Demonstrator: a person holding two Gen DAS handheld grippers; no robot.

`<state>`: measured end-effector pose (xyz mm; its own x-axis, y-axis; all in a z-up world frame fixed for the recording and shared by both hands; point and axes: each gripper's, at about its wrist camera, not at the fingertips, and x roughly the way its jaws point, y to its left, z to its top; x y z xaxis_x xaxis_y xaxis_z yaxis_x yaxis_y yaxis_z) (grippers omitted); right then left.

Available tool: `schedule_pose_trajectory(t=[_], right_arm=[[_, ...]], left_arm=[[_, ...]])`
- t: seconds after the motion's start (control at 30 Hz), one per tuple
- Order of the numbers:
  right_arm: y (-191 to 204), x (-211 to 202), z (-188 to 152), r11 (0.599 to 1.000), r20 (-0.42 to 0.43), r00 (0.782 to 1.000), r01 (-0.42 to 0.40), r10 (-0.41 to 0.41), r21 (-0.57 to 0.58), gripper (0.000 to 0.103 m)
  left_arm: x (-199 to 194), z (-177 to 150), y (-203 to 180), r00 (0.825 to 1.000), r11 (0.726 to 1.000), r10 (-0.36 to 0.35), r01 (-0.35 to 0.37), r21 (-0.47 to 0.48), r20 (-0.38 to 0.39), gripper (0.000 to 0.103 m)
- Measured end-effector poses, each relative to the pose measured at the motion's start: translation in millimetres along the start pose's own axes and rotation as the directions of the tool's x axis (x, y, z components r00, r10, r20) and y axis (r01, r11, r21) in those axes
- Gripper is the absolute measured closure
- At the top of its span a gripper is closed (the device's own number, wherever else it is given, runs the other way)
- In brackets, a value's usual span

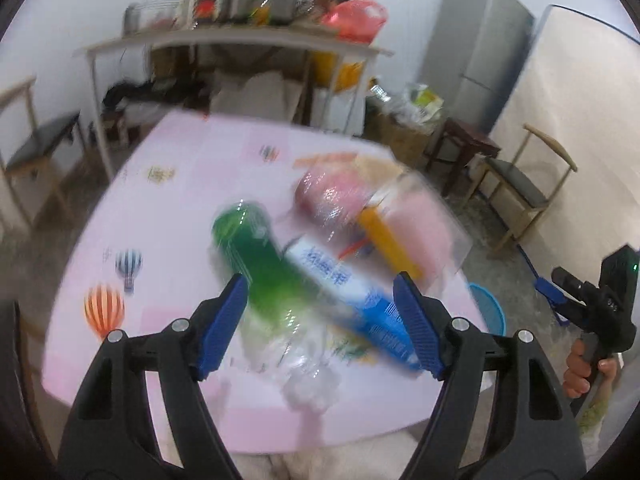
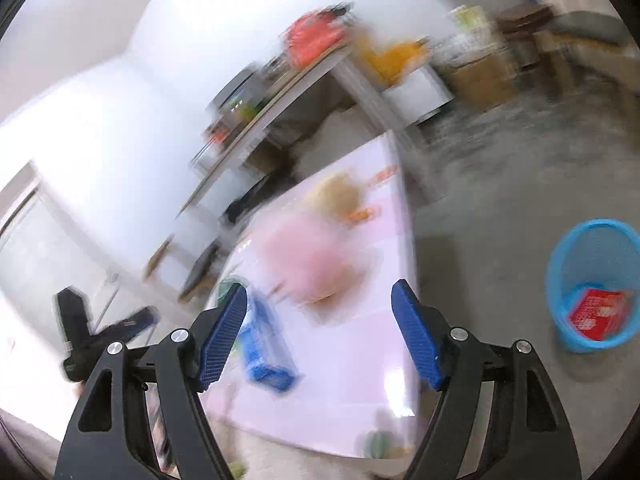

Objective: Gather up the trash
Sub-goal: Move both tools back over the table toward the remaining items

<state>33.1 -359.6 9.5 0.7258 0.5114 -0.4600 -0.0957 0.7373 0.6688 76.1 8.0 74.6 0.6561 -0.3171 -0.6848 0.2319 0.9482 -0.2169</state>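
Both views are smeared by motion. On the pink table (image 1: 168, 216) lie a green plastic bottle (image 1: 256, 252), a blue-and-white carton (image 1: 352, 296), an orange box (image 1: 388, 240), a pink clear-wrapped pack (image 1: 344, 196) and a crumpled clear bag (image 1: 308, 376). My left gripper (image 1: 320, 320) hovers open above the bottle and carton, nothing between its blue pads. My right gripper (image 2: 320, 328) is open and empty over the table's near corner, with the blue carton (image 2: 264, 344) and pink pack (image 2: 308, 256) ahead. The blue waste basket (image 2: 592, 280) on the floor holds a red box (image 2: 596, 312).
A cluttered shelf (image 1: 236, 44) stands behind the table, a grey fridge (image 1: 476, 52) and wooden chairs (image 1: 524, 192) to the right. The basket's rim (image 1: 490, 308) shows past the table's right edge. A hand (image 1: 580, 368) holds the other gripper at far right.
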Motion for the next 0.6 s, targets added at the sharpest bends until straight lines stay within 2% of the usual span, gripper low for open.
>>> schedule_pose_trajectory(t=[0.1, 0.13, 0.17, 0.27, 0.33, 0.4, 0.47, 0.6], right_arm=[[33, 54, -18, 0.995, -0.139, 0.990, 0.025, -0.038, -0.097, 0.030], [43, 70, -24, 0.989, -0.175, 0.983, 0.037, -0.063, -0.145, 0.030], [55, 87, -32, 0.975, -0.207, 0.971, 0.077, -0.121, -0.209, 0.030], [78, 113, -51, 0.910, -0.216, 0.941, 0.165, -0.261, -0.380, 0.030], [89, 129, -61, 0.869, -0.212, 0.921, 0.206, -0.328, -0.450, 0.032], [89, 138, -63, 0.865, -0.237, 0.906, 0.217, -0.351, -0.453, 0.048], [87, 142, -62, 0.884, -0.270, 0.900, 0.210, -0.342, -0.418, 0.056], [90, 147, -58, 0.910, -0.300, 0.900, 0.198, -0.316, -0.365, 0.060]], left_arm=[[26, -19, 17, 0.998, 0.998, -0.016, 0.012, -0.067, -0.066, 0.032], [31, -24, 21, 0.997, 0.997, -0.020, 0.014, -0.079, -0.077, 0.032], [37, -28, 24, 0.996, 0.996, -0.015, 0.007, -0.087, -0.086, 0.032], [57, -29, 31, 0.995, 0.995, 0.009, -0.019, -0.100, -0.100, 0.032], [65, -32, 36, 0.995, 0.994, 0.015, -0.026, -0.108, -0.102, 0.032], [73, -28, 42, 0.995, 0.992, 0.003, -0.016, -0.126, -0.104, 0.032], [79, -28, 47, 0.995, 0.990, -0.018, 0.004, -0.138, -0.101, 0.032], [79, -27, 51, 0.996, 0.993, -0.016, 0.006, -0.115, -0.089, 0.032]])
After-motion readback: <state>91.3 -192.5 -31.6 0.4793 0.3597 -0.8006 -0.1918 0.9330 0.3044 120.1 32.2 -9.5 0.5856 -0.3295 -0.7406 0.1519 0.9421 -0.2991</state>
